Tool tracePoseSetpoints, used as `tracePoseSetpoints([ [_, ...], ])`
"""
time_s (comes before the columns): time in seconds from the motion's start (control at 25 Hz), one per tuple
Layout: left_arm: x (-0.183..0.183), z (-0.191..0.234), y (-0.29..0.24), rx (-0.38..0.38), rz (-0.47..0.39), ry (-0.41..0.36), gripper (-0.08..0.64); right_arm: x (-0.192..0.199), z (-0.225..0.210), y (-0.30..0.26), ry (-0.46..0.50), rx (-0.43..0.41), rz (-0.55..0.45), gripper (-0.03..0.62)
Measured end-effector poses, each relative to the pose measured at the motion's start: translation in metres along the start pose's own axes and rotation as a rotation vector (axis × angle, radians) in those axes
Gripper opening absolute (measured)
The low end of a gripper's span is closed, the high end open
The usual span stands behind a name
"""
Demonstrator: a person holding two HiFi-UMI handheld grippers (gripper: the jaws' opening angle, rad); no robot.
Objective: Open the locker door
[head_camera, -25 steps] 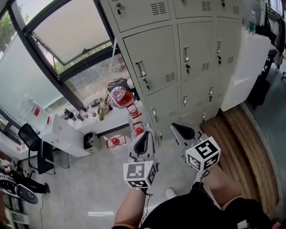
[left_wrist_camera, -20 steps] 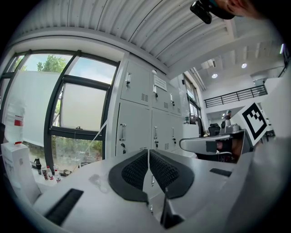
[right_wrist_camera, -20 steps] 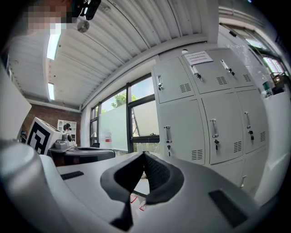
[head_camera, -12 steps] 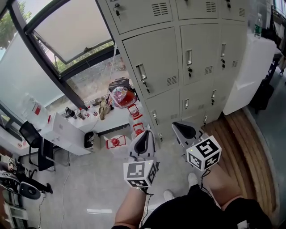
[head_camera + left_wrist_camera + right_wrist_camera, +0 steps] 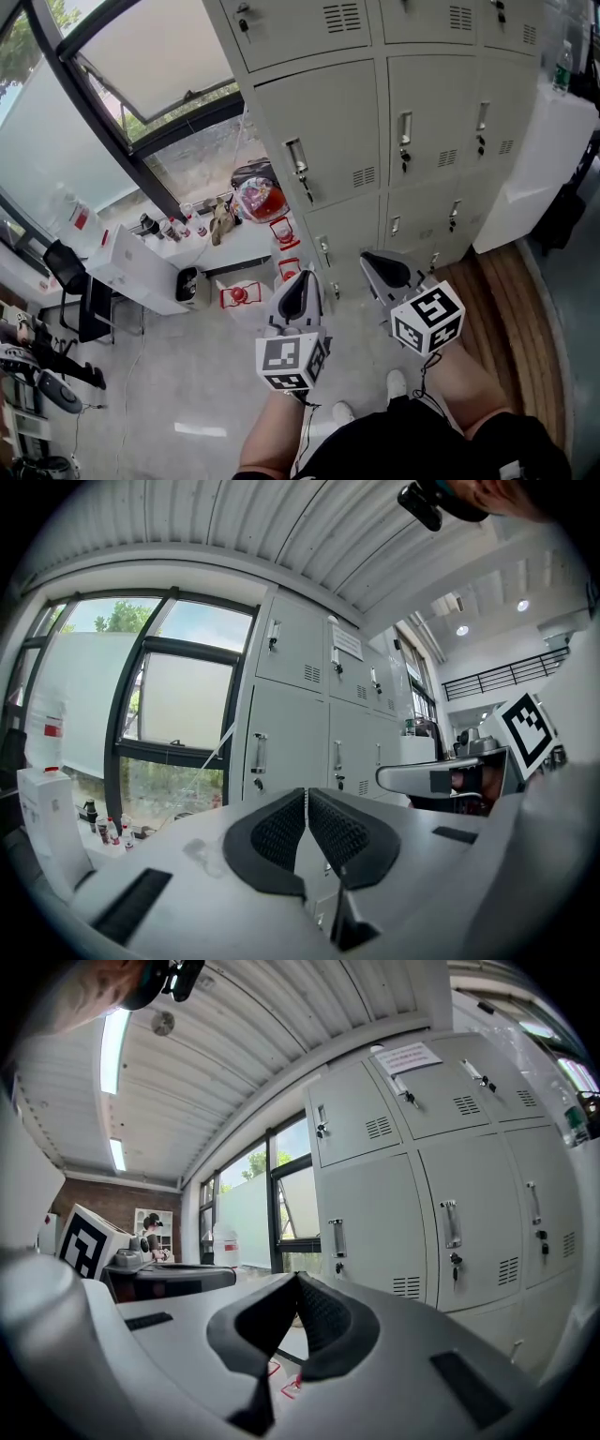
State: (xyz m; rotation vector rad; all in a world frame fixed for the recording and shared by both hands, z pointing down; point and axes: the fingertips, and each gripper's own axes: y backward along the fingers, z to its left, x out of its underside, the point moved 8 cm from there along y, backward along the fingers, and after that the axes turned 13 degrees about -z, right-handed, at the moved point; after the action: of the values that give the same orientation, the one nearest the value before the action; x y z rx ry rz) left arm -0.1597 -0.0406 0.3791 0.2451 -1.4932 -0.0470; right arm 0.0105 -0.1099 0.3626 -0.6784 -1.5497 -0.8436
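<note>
A bank of grey lockers fills the top of the head view. The nearest middle-row locker door (image 5: pixel 328 141) is closed, with a metal handle (image 5: pixel 297 159) and a key lock at its left edge. My left gripper (image 5: pixel 302 283) and right gripper (image 5: pixel 373 264) are held side by side in front of my body, well short of the lockers. Each is shut with nothing between its pads. In the left gripper view the left gripper (image 5: pixel 307 796) points at the closed door (image 5: pixel 281 747). In the right gripper view the handle (image 5: pixel 337 1238) stands beyond the right gripper (image 5: pixel 296 1281).
A low white counter (image 5: pixel 141 272) with small bottles runs under the big window at left. A bag and red items (image 5: pixel 261 202) lie by the lockers' left foot. A white cabinet (image 5: pixel 548 150) stands at right, a wooden floor strip (image 5: pixel 511 319) before it. An office chair (image 5: pixel 66 277) is far left.
The lockers have drifted rightward and a little lower in the head view, and my feet have shifted on the floor. Both grippers stay shut and side by side as before.
</note>
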Motion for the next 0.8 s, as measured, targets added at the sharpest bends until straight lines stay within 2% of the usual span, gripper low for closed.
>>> tracePoseSetpoints([
  [0.8, 0.007, -0.025, -0.053, -0.163, -0.003, -0.055, 0.025, 0.008, -0.075, -0.025, -0.058, -0.155, 0.001, 0.054],
])
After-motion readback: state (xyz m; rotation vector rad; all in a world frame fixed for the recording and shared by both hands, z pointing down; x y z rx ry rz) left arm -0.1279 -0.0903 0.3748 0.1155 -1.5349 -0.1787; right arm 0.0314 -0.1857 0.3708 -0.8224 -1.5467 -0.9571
